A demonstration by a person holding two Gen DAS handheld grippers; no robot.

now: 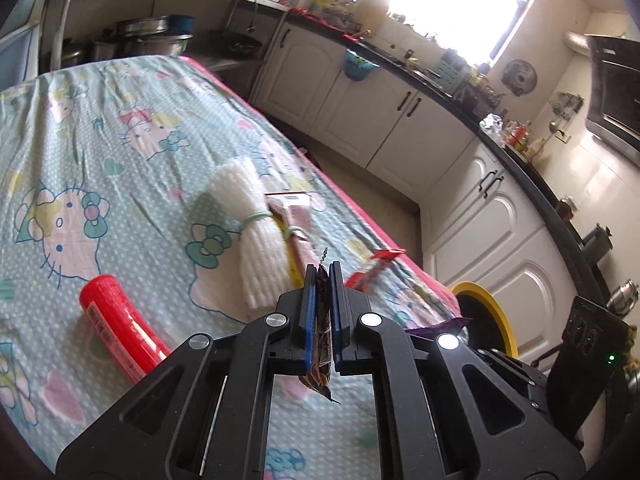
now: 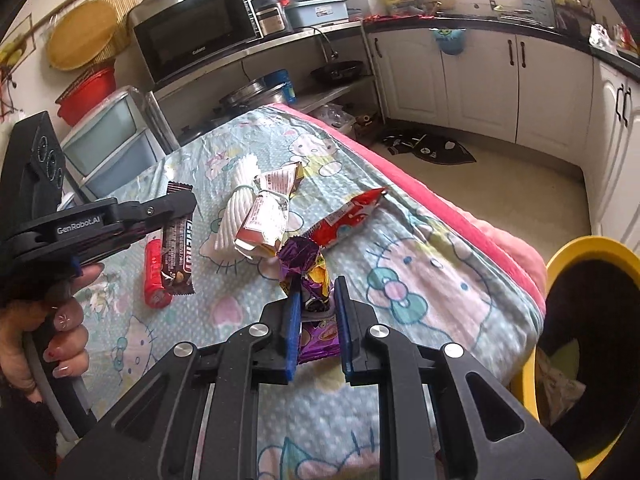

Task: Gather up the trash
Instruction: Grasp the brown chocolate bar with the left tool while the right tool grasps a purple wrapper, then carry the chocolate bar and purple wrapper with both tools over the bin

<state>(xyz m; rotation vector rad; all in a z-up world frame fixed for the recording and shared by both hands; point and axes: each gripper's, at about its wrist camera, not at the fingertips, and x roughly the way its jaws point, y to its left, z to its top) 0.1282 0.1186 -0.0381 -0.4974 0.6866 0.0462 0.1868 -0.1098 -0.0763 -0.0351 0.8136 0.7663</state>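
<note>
My left gripper (image 1: 322,276) is shut on a brown chocolate bar wrapper (image 1: 322,344), held above the table; it also shows in the right wrist view (image 2: 178,252) hanging from the left gripper (image 2: 180,204). My right gripper (image 2: 317,292) is shut on a crumpled purple wrapper (image 2: 306,264), just above the cloth. On the Hello Kitty tablecloth (image 1: 100,140) lie a red tube wrapper (image 1: 120,330), a white foam bundle tied to a pink carton (image 1: 256,236), and a red snack packet (image 2: 348,216). A yellow-rimmed bin (image 2: 592,252) stands at the table's right end.
White kitchen cabinets (image 1: 360,120) with a dark countertop run along the far side, past a strip of floor (image 2: 500,192). A shelf with a microwave (image 2: 196,36), pots and plastic drawers stands beyond the table's far end.
</note>
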